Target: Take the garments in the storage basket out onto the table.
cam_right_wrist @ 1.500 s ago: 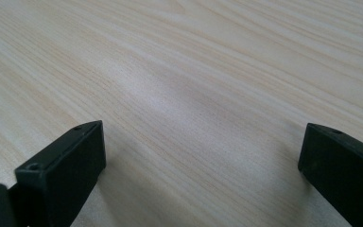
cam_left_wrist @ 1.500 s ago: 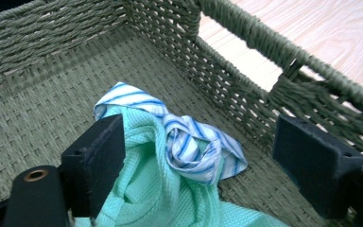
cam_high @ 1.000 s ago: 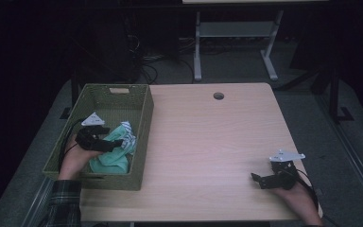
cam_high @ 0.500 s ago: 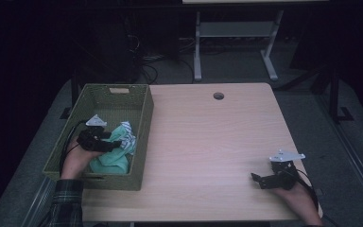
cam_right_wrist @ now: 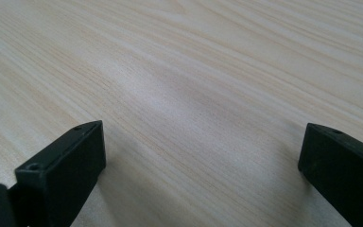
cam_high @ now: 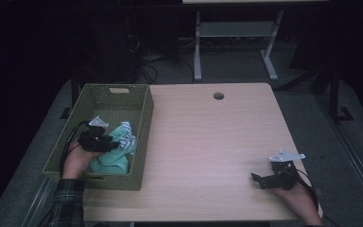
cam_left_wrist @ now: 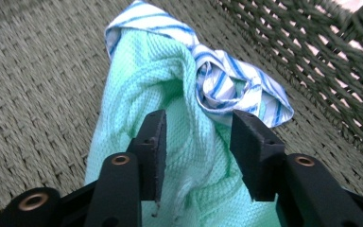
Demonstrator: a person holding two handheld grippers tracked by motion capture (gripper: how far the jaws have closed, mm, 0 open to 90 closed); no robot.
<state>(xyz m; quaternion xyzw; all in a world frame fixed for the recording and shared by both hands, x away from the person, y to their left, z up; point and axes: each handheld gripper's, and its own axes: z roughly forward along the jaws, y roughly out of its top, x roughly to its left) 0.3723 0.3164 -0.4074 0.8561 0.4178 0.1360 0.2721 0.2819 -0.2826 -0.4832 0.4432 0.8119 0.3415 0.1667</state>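
Note:
A mint green cloth (cam_left_wrist: 179, 94) lies crumpled in the woven green basket (cam_high: 144, 123), with a white cloth with blue stripes (cam_left_wrist: 227, 80) bunched at its far end. My left gripper (cam_left_wrist: 197, 125) reaches into the basket and points at the cloths (cam_high: 118, 158). Its jaws have just been closing and now stand on either side of a raised fold of the green cloth, without clearly pinching it. My right gripper (cam_high: 257, 179) rests low over the bare table near the front right corner, its jaws (cam_right_wrist: 203, 137) wide open with nothing between them.
The basket sits on the left edge of the light wooden table (cam_high: 208, 137), which has a round cable hole (cam_high: 218, 96) near its far edge. A white metal stand (cam_high: 236, 33) and cables lie on the dark floor beyond.
The left gripper's jaws look narrower over the green cloth than before. Both hands have kept their places.

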